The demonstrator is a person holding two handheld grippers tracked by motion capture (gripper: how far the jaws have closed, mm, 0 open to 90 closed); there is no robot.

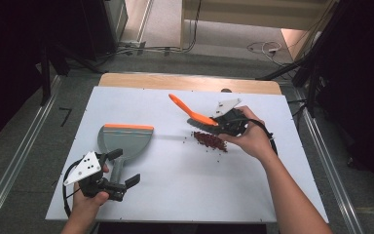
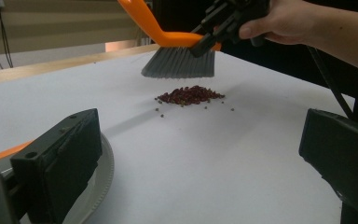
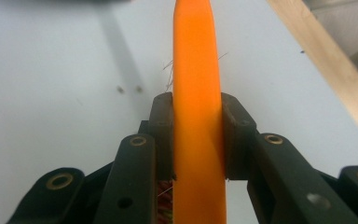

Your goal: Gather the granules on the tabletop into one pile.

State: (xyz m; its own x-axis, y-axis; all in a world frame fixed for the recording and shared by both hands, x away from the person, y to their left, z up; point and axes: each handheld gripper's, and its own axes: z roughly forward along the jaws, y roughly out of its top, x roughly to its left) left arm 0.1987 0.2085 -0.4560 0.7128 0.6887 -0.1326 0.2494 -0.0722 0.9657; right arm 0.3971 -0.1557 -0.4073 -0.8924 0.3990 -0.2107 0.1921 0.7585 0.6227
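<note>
While the small heap of dark red granules (image 1: pixel 210 141) lies unswept on the white table sheet (image 1: pixel 185 185), it serves as the landmark for this entry. Orange-handled hand brush with grey bristles (image 2: pixel 179 60): raised just above and behind the heap, bristle tips clear of it. Right gripper (image 1: pixel 229 123): jaws clamped on the brush's orange handle, close beside the heap. Grey plastic dustpan with an orange lip (image 1: pixel 125 139): flat on the sheet, well apart from the heap to its left, mouth facing away from the person. Left gripper (image 1: pixel 121 168): jaws spread wide on either side of the dustpan's handle, not pressing it. Step judged: sweeping about to begin. Next move likely calls for gripping the pan, bringing it beside the heap, then lowering the bristles behind the granules.
</note>
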